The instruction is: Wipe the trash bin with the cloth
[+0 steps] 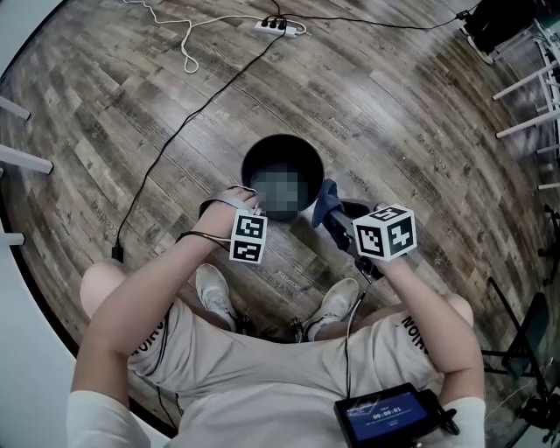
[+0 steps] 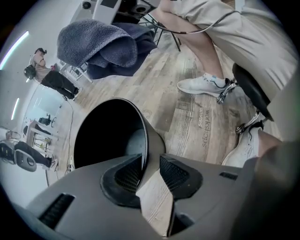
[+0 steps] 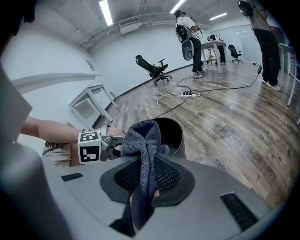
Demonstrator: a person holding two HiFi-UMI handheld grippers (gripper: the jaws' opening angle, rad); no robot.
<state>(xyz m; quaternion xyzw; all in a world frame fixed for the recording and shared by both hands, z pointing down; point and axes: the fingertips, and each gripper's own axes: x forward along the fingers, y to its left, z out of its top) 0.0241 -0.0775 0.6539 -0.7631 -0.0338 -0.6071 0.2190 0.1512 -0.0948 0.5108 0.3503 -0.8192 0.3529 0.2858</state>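
Observation:
The black round trash bin [image 1: 282, 175] stands on the wood floor just ahead of my feet. My left gripper [image 1: 248, 205] is at its near-left rim. In the left gripper view the thin rim [image 2: 146, 140] runs between the two pads, and the left gripper [image 2: 150, 174] is shut on it. My right gripper [image 1: 339, 220] hovers beside the bin's right rim, shut on a blue-grey cloth [image 1: 326, 204]. In the right gripper view that cloth [image 3: 143, 140] bunches up out of the right gripper [image 3: 146, 180], with the bin [image 3: 176, 133] right behind it.
A power strip [image 1: 278, 26] with black and white cables lies on the floor beyond the bin. My two white shoes [image 1: 213, 293] are just below the bin. White frames [image 1: 529, 87] stand at the right. People [image 3: 190, 37] and an office chair [image 3: 154, 70] are far off.

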